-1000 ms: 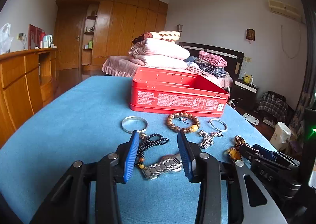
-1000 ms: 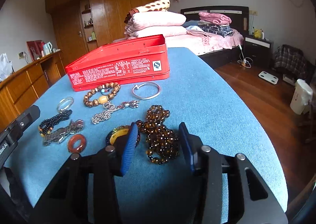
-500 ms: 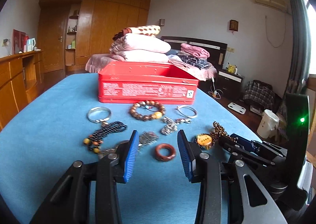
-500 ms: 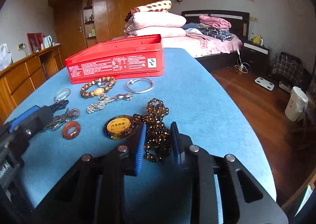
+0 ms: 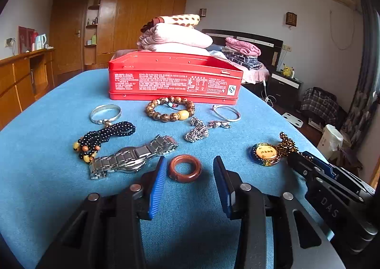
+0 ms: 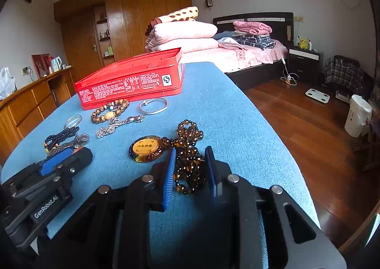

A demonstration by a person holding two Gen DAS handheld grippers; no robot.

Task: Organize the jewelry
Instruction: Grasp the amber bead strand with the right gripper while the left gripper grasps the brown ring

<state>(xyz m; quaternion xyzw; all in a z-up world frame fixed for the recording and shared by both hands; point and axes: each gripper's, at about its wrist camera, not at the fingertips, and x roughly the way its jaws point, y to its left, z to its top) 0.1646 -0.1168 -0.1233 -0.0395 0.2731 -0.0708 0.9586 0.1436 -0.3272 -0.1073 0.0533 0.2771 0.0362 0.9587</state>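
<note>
Left wrist view: my left gripper (image 5: pixel 187 182) hovers with jaws spread wide around a reddish-brown ring (image 5: pixel 184 168) on the blue surface (image 5: pixel 47 114) — not touching. Right wrist view: my right gripper (image 6: pixel 190 170) has jaws pressed against the amber bead necklace (image 6: pixel 188 162) — near the red tin (image 6: pixel 130 81).

— What do the two tools look like?
— The left gripper (image 5: pixel 187 186) has black linkage arms, silver round screws and ribbed blue pads (image 5: pixel 156 188). The right gripper (image 6: pixel 191 171) matches; white lettering marks both bodies, "GenRobot.AI" and "DAS".
</note>
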